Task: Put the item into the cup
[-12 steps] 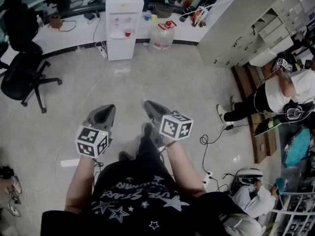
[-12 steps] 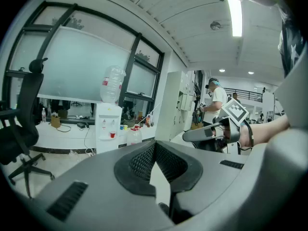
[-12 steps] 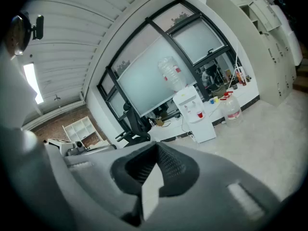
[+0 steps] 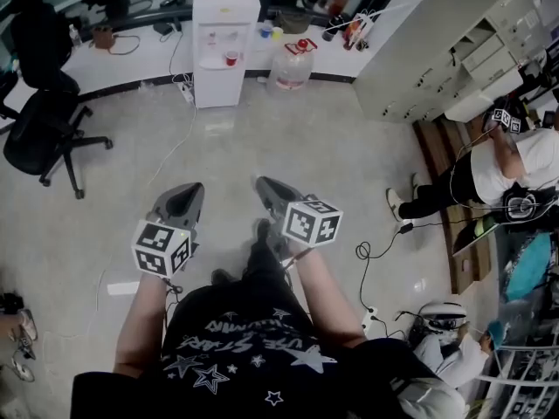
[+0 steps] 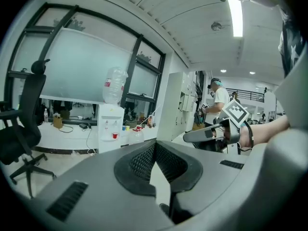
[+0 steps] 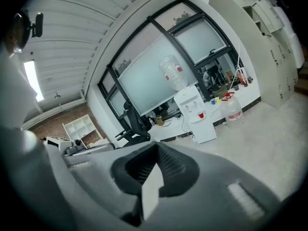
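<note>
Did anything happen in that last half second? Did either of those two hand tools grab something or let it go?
Nothing visibly changed. The left gripper and the right gripper are side by side above the floor, where they were before. Both are shut and empty. Nothing was picked up or let go.

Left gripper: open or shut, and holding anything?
Shut and empty: the left gripper has its fingers touching at the tips, nothing between them.
</note>
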`<move>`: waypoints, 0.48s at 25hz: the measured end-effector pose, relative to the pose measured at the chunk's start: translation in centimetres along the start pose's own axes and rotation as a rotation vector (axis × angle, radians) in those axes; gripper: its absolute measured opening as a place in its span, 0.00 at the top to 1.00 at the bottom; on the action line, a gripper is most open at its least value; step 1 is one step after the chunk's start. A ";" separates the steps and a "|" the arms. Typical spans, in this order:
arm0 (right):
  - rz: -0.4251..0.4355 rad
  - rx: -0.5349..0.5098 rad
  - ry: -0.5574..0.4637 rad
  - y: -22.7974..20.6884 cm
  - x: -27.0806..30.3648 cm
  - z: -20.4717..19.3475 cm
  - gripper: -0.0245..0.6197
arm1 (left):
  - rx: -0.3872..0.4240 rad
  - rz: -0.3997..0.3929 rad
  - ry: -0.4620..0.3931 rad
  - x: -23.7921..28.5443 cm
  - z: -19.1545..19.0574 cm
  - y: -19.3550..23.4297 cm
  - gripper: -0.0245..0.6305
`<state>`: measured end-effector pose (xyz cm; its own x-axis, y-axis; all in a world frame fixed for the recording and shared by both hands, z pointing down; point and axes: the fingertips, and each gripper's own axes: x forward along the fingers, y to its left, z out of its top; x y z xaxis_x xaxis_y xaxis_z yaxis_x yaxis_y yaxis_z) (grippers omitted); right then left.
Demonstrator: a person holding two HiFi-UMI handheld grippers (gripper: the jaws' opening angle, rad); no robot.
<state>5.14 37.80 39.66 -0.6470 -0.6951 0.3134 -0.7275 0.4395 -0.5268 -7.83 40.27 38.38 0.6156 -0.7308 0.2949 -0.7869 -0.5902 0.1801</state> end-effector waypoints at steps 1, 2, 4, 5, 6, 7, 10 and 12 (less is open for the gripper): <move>0.000 -0.004 -0.003 0.0 0.2 0.0 0.96 | -0.002 0.005 0.000 -0.1 -0.1 0.3 0.95; 0.000 -0.010 -0.004 0.0 0.4 0.0 0.96 | -0.004 0.011 0.000 -0.1 -0.3 0.6 0.95; -0.003 -0.023 0.002 -0.1 0.8 0.0 0.96 | -0.017 0.028 -0.002 -0.2 -0.4 1.3 0.95; -0.006 -0.026 0.006 -0.3 1.0 0.1 0.96 | -0.029 0.035 -0.004 -0.2 -0.4 1.7 0.95; -0.010 -0.027 0.010 -0.4 1.2 0.1 0.96 | -0.042 0.040 -0.007 -0.2 -0.5 2.1 0.95; -0.014 -0.025 0.011 -0.6 1.3 0.1 0.96 | -0.051 0.042 -0.007 -0.1 -0.5 2.4 0.95; -0.022 -0.018 0.020 -1.5 1.8 0.0 0.96 | -0.056 0.047 0.009 0.5 -1.2 3.2 0.95; -0.028 -0.012 0.033 -2.4 2.2 -0.1 0.96 | -0.068 0.057 0.023 1.2 -1.6 4.0 0.95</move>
<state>5.41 35.27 41.70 -0.6331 -0.6883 0.3541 -0.7482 0.4271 -0.5077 -10.26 37.55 40.92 0.5695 -0.7538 0.3278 -0.8220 -0.5228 0.2260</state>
